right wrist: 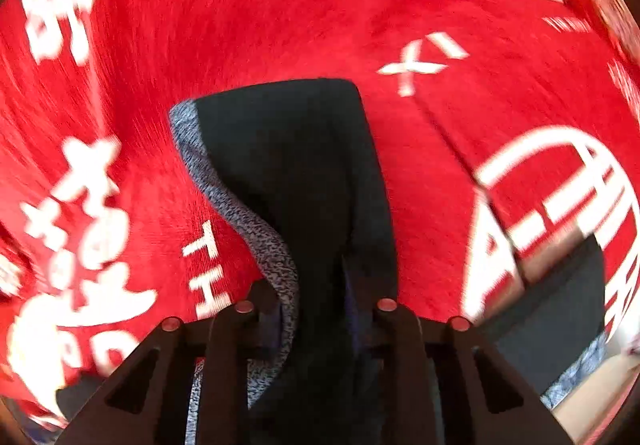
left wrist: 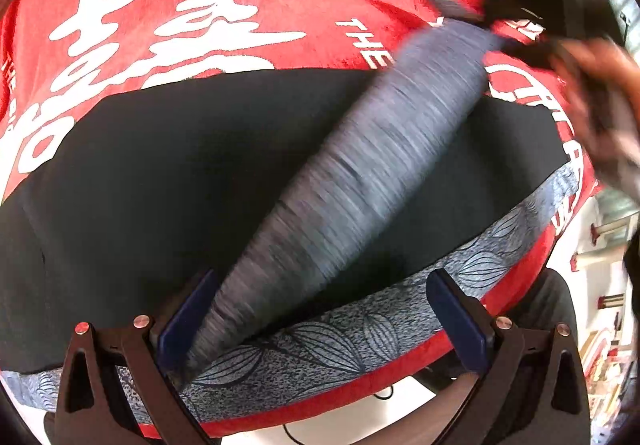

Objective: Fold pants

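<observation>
Black pants (left wrist: 168, 173) with a grey leaf-patterned band (left wrist: 320, 341) lie spread on a red cloth. A grey heathered strip of the pants (left wrist: 360, 173) stretches taut from beside my left gripper's left finger up to the right gripper (left wrist: 532, 13) at top right. My left gripper (left wrist: 320, 321) is open, its blue pads (left wrist: 456, 317) wide apart over the band. In the right wrist view my right gripper (right wrist: 316, 309) is shut on a fold of the pants (right wrist: 296, 173), lifted above the cloth.
The red cloth with white characters (left wrist: 224, 5) covers the surface; it fills the right wrist view (right wrist: 280, 13). Its near edge (left wrist: 320, 405) drops to a white floor with a dark cable (left wrist: 384, 393). Shelves with goods (left wrist: 608, 341) stand at right.
</observation>
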Available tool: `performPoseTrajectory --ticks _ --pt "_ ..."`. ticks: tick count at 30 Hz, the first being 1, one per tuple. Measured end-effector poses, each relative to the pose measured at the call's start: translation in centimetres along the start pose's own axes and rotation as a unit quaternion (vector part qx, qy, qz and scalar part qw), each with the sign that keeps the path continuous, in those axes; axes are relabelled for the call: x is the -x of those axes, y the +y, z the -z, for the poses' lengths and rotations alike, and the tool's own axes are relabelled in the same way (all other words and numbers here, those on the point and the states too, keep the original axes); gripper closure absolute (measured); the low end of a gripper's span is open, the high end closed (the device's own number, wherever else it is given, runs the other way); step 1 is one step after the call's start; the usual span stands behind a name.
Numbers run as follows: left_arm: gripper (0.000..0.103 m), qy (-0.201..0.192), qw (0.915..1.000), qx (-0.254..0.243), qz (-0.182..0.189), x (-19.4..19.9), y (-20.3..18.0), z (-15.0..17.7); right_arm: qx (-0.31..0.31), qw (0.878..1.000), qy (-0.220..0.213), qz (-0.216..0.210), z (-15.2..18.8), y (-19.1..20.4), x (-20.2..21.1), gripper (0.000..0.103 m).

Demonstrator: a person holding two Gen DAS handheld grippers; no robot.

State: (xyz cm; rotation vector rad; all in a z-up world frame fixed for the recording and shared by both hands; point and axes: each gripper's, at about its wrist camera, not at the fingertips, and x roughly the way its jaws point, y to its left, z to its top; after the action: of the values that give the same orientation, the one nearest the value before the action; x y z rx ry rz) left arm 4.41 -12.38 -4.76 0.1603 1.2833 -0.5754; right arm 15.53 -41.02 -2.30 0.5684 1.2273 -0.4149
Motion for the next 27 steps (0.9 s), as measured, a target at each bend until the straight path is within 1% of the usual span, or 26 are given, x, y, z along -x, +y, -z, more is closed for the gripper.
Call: performPoseTrajectory --ticks 2,3,5,6,7,8,9,11,12,13,14,16,17,18,20,21,23,25,27 --pt "0.0 -0.007 0.9998 0.004 0.019 0.5 0.0 0.2 -0.026 0.998 -0.047 -0.035 1.7 -3.0 3.4 0.081" --pt "0.0 -0.009 0.9994 0.005 0.034 0.9 0.0 0.3 -0.04 0.995 -0.078 -0.057 3.1 -4.3 5.5 0.081" --pt "0.0 -0.012 0.9983 0.003 0.057 1.3 -0.1 0.7 -0.076 0.981 -0.143 -0.11 6.4 -7.2 9.4 0.081" --pt "0.0 -0.011 0.9978 0.002 0.066 1.3 -0.3 1.0 -0.087 0.974 -0.166 -0.124 8.4 -8.7 10.7 0.081" --pt "0.0 -0.01 0.9972 0.003 0.074 1.3 -0.4 1.1 -0.093 0.972 -0.171 -0.128 9.6 -9.6 11.1 0.081" --pt "0.0 -0.008 0.9966 0.004 0.082 1.3 -0.5 1.2 -0.107 0.971 -0.163 -0.135 11.1 -11.1 10.7 0.081" --pt "0.0 -0.005 0.996 0.01 0.089 1.0 -0.3 1.1 -0.12 0.97 -0.156 -0.141 11.7 -12.1 10.1 0.081" --pt "0.0 0.002 0.9958 0.019 0.09 0.7 -0.3 0.9 -0.157 0.966 -0.132 -0.159 12.4 -14.4 8.1 0.081" --pt "0.0 0.002 0.9956 0.021 0.092 0.6 -0.3 0.8 -0.171 0.96 -0.131 -0.179 12.7 -15.5 7.2 0.081" --pt "0.0 0.003 0.9954 0.021 0.093 0.5 -0.3 0.6 -0.17 0.958 -0.134 -0.19 12.6 -16.1 6.7 0.081" --pt "0.0 0.005 0.9953 0.022 0.094 0.4 -0.4 0.5 -0.16 0.958 -0.138 -0.195 12.8 -16.3 6.6 0.079" --pt "0.0 0.007 0.9956 0.021 0.091 0.1 -0.3 0.2 -0.15 0.954 -0.138 -0.221 13.1 -16.9 6.7 0.07" --pt "0.0 0.007 0.9959 0.019 0.088 0.1 -0.4 0.2 -0.156 0.95 -0.136 -0.233 13.2 -17.4 6.6 0.057" --pt "0.0 0.008 0.9964 0.016 0.083 0.0 -0.6 0.2 -0.166 0.947 -0.132 -0.241 13.2 -18.1 6.5 0.039" --pt "0.0 0.01 0.9972 0.006 0.074 -0.2 -1.1 0.3 -0.182 0.944 -0.139 -0.237 13.3 -19.1 6.6 0.027" --pt "0.0 0.01 0.9976 0.001 0.068 -0.3 -1.3 0.3 -0.187 0.942 -0.141 -0.241 13.4 -19.5 6.8 0.026" --pt "0.0 0.01 0.9981 -0.004 0.061 -0.5 -1.5 0.4 -0.198 0.937 -0.131 -0.256 13.2 -20.2 7.3 0.026" --pt "0.0 0.01 0.9982 -0.005 0.059 -0.6 -1.5 0.5 -0.217 0.929 -0.136 -0.268 13.1 -20.8 7.9 0.022" --pt "0.0 0.009 0.9983 -0.004 0.058 -0.7 -1.4 0.4 -0.235 0.926 -0.141 -0.262 12.7 -21.5 8.5 0.017"
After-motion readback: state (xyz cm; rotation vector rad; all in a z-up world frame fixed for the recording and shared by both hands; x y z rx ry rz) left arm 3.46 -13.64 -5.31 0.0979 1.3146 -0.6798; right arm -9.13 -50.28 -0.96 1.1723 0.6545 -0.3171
